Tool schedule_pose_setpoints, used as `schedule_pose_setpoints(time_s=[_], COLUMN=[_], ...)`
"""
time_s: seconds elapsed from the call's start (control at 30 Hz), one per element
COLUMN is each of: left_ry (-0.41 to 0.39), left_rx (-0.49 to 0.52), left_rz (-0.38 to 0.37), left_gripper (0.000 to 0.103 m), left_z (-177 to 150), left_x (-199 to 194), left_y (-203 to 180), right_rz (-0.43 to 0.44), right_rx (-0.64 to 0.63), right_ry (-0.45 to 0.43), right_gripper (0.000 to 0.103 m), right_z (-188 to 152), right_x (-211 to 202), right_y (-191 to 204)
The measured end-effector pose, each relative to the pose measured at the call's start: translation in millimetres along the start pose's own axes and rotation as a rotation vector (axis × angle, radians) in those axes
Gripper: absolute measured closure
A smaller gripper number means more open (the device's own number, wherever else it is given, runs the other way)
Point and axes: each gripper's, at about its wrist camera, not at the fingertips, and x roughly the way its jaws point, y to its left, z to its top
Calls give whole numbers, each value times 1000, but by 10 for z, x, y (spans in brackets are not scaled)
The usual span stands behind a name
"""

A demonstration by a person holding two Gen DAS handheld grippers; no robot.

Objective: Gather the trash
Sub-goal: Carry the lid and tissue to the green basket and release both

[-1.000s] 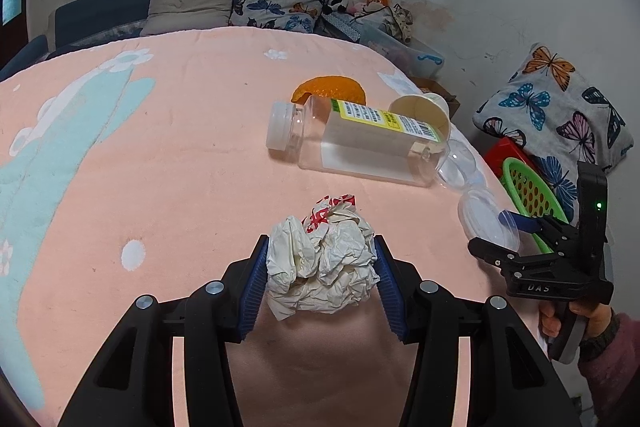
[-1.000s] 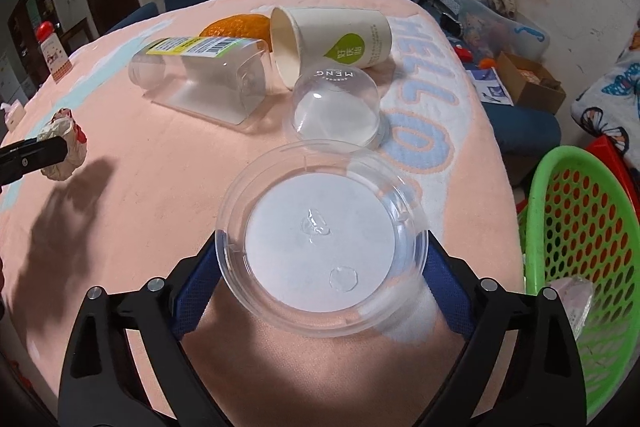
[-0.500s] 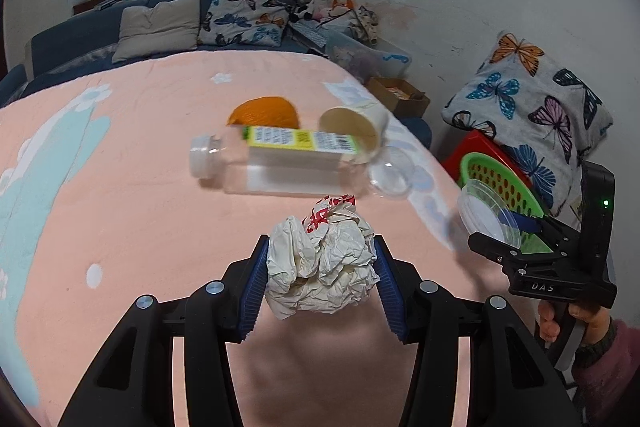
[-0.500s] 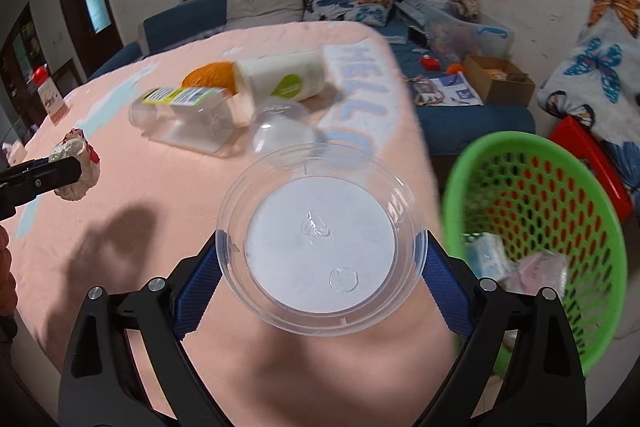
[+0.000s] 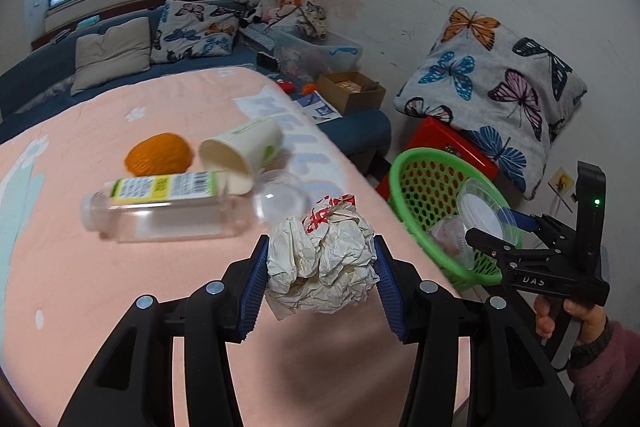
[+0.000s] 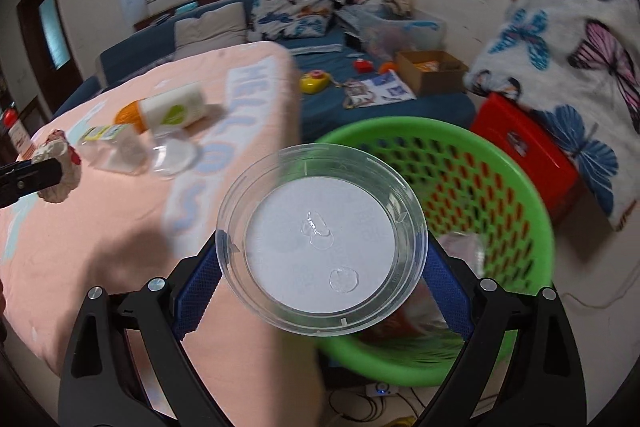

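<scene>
In the left wrist view, a clear plastic bottle (image 5: 160, 211) with a yellow label lies on its side at the left of the frame, on the pink blanket (image 5: 80, 287). Just behind it is an orange peel (image 5: 158, 154), and a paper cup (image 5: 240, 153) lies tipped over, touching the bottle. A clear dome lid (image 5: 280, 197) sits beside the cup. In the lower centre my left gripper (image 5: 320, 279) is clenched on a crumpled paper ball (image 5: 322, 267), which is held above the blanket. At the right of the frame stands the green basket (image 5: 420, 163), off the blanket's edge, and over it is my right gripper (image 5: 496, 233).

In the right wrist view, the paper ball appears at the far left. In the centre my right gripper grasps a round clear plastic lid (image 6: 322, 251) between its blue pads (image 6: 196, 289); the lid is partly over the basket's near rim. Some trash already lies inside the basket.
</scene>
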Motion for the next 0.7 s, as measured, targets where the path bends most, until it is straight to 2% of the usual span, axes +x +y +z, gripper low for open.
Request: schedule_pose_setpoints(time_s=[0.23,0.7], left_ry=[9,61], left_rx=[50,125], left_rz=[-39,-98], left_gripper=[54,54], left_z=[233,492], left_x=[240,772], left_y=[-441,-1063], right_rz=[-16,-5], right_rx=[99,167], right_ry=[22,12], right_gripper=[10,8], right_z=[-38,-114], right_x=[15,-36], right_y=[-535,-911])
